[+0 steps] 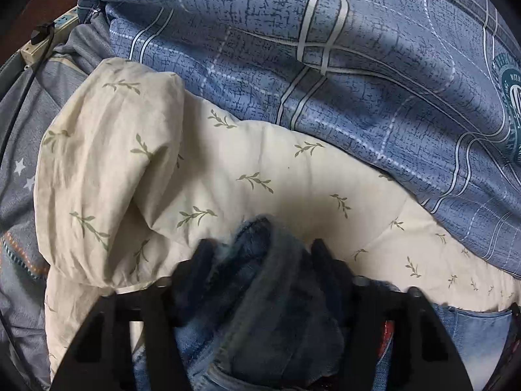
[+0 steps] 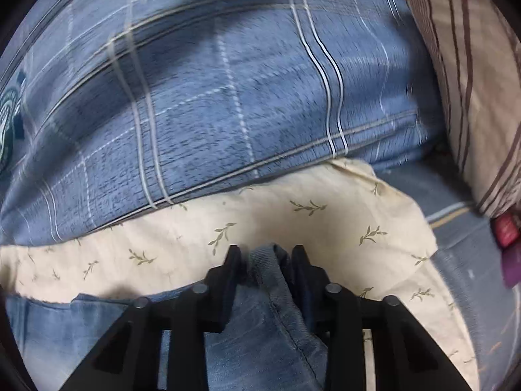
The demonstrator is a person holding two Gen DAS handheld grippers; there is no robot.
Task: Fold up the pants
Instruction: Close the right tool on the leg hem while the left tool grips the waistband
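Observation:
The pants are blue denim jeans [image 1: 260, 309] lying on a cream quilt with a green leaf print [image 1: 162, 179]. My left gripper [image 1: 260, 247] is shut on a thick bunched fold of the jeans, with the fabric bulging between the black fingers [image 1: 202, 260]. My right gripper [image 2: 267, 254] is shut on a hemmed edge of the jeans [image 2: 260, 325], which hang down between the fingers [image 2: 232, 260] and spread to the lower left. The cream quilt [image 2: 293, 228] lies just beyond the right gripper.
A blue plaid duvet [image 1: 325, 65] is piled behind the quilt, also in the right wrist view [image 2: 211, 97]. A power strip with a black cable [image 1: 42, 42] sits far left. A brown striped pillow [image 2: 472, 81] and a red object [image 2: 506, 228] lie at the right.

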